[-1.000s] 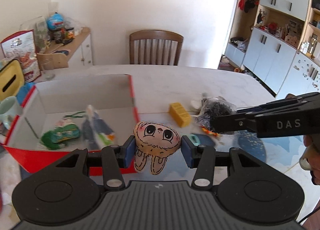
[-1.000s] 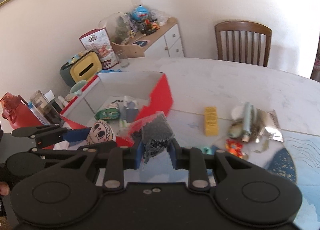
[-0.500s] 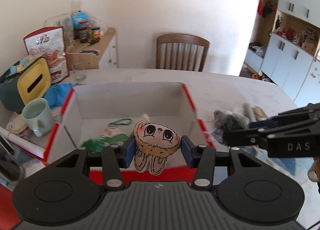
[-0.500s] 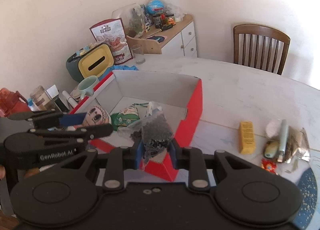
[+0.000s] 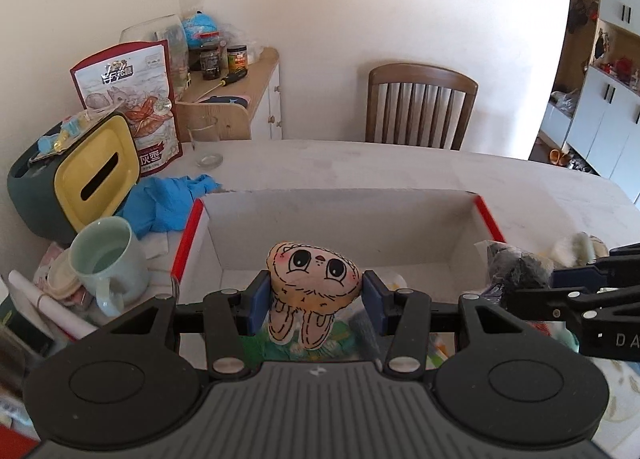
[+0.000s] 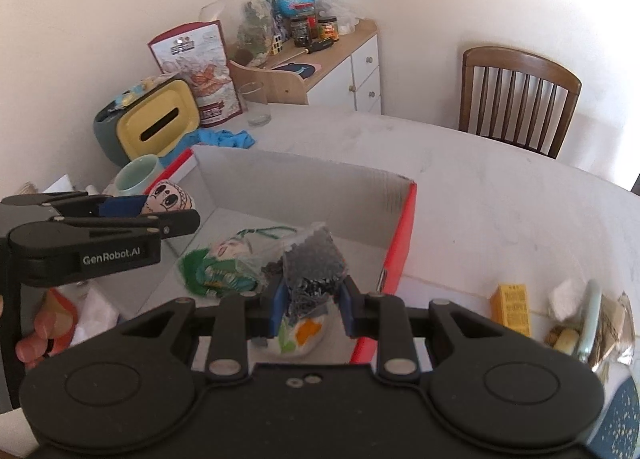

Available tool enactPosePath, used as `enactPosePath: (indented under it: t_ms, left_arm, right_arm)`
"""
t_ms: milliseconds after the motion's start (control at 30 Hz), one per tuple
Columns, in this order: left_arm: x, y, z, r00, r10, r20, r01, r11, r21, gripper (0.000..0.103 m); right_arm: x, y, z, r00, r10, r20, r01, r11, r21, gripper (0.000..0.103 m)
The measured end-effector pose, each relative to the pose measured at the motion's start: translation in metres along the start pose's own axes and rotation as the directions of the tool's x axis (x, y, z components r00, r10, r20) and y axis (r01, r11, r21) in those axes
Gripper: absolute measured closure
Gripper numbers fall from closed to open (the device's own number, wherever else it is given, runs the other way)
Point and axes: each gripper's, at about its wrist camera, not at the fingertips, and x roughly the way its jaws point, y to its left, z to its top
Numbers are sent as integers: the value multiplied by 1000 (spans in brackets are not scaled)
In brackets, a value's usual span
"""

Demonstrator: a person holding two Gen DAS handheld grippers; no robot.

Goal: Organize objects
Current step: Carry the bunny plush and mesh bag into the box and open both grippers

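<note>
My left gripper (image 5: 315, 301) is shut on a tan bunny plush (image 5: 314, 283) and holds it over the near part of the red-and-white cardboard box (image 5: 332, 215). My right gripper (image 6: 313, 305) is shut on a clear bag of dark beads (image 6: 314, 265) and holds it above the box floor (image 6: 360, 255). The left gripper with the plush (image 6: 168, 199) shows at the left of the right wrist view; the right gripper with the bag (image 5: 516, 271) shows at the right of the left wrist view. A green plush (image 6: 212, 267) and small packets lie in the box.
A mint mug (image 5: 108, 259), a yellow-faced tissue box (image 5: 92, 179), a blue cloth (image 5: 168, 199) and a glass (image 5: 206, 141) stand left of the box. A yellow block (image 6: 514, 305) and loose items (image 6: 588, 319) lie on the table to the right. A chair (image 5: 420, 107) stands behind.
Both grippers have moved left from the loose items to above the box, each still holding its object. The bag of beads now hangs over the box interior.
</note>
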Motion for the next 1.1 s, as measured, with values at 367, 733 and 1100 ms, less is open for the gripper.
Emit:
enactPosePath:
  t_ms: [367,733,1100]
  left_arm:
    - [60,9,21,996,11,-94,-8,999,37,55]
    - [107,2,23,979,8,-204,12,995,98,55]
    - [129,-2,19,949,-14,-313,51,993,108,54]
  right_arm:
    - [53,5,23,996,-70,-52,70,998,-8,76]
    - [85,14,23,986,-134,-95,127,989,-77,76]
    - [91,13,23,986,-128,-104,121,990,-70,72]
